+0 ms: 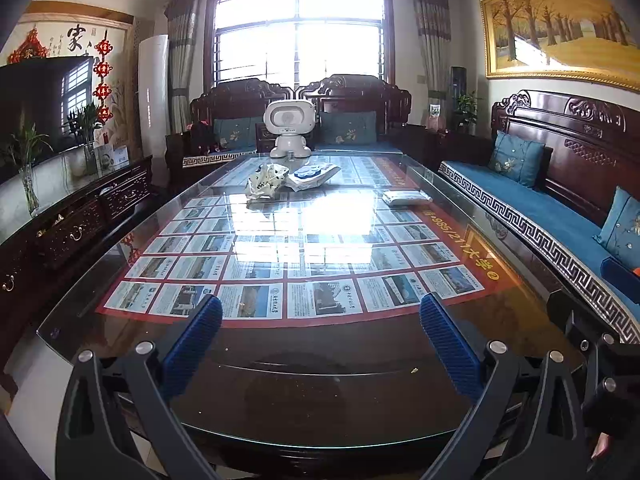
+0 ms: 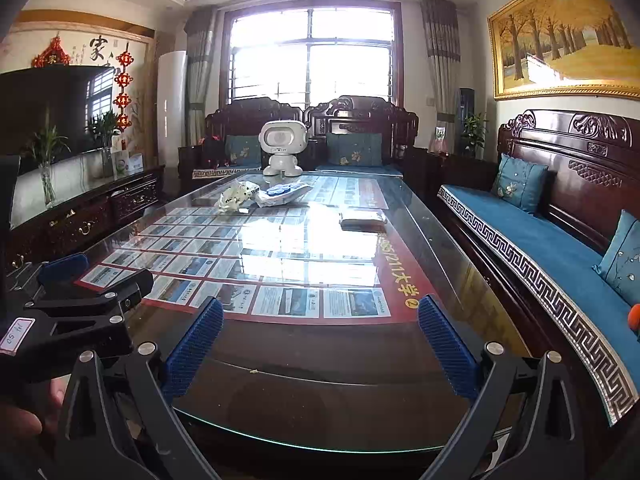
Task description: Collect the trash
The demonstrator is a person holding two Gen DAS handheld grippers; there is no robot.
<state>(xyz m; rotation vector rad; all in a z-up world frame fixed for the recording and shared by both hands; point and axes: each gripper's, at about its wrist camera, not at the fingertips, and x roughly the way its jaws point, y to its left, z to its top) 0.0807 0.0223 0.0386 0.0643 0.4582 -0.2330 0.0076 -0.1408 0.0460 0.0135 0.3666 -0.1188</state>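
Hovering at the near end of the glass table (image 1: 120, 328), I have both tools spread wide and holding nothing. My left gripper (image 1: 320, 320) sits over the dark wood edge, and from its camera the trash lies far down the table. Going left to right there: a crumpled white bag (image 1: 266, 182), then a flat white wrapper with blue shapes on it (image 1: 314, 174) touching or just beside the bag, then a pale flat packet (image 1: 406, 197) lying apart toward the right edge. A white toy robot (image 1: 289, 128) stands behind the first two (not trash, I'd judge, so I'll leave it alone).

My right gripper (image 2: 320, 322) is equally wide open, level with the left one, whose black body shows at the left of its view.

I judge the step in hand to be the reach. To do it well I should carry the left tool forward low over the glass toward the crumpled bag, keep the fingers wide until they straddle its bulk, and close on a raised fold, not scrape the glass. The thin packet will be harder; sliding a finger under its edge may help.
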